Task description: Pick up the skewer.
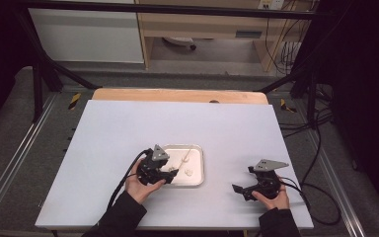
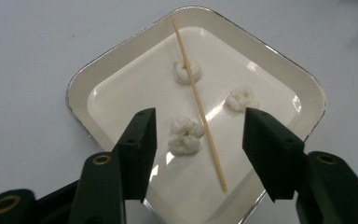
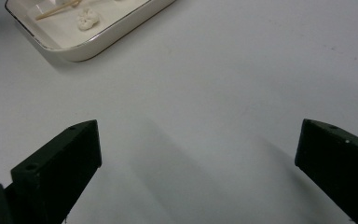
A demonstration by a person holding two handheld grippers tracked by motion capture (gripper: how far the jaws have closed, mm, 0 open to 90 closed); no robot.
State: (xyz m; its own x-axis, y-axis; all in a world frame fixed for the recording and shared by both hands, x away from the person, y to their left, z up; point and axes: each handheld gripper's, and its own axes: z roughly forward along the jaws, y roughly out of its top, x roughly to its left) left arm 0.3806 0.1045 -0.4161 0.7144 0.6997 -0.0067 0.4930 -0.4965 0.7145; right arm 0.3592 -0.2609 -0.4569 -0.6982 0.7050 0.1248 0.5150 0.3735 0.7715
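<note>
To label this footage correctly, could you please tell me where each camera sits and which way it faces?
High view: above the person's side, facing forward and down on the table; both forearms, left gripper, right gripper.
Left gripper view: along its half-open black jaws at the tray, skewer, white pieces.
Right gripper view: past wide-open jaws across the table.
All share the tray.

You have one white tray point(image 2: 81, 88) on one table point(image 1: 108, 133). In the tray lie three white puffy pieces: one point(image 2: 187, 71) toward twelve o'clock, one point(image 2: 241, 99) at three o'clock, one point(image 2: 185, 136) near six o'clock. One thin wooden skewer point(image 2: 199, 103) crosses them. You hold two grippers, the left gripper point(image 2: 198, 140) and the right gripper point(image 3: 196, 158).
</note>
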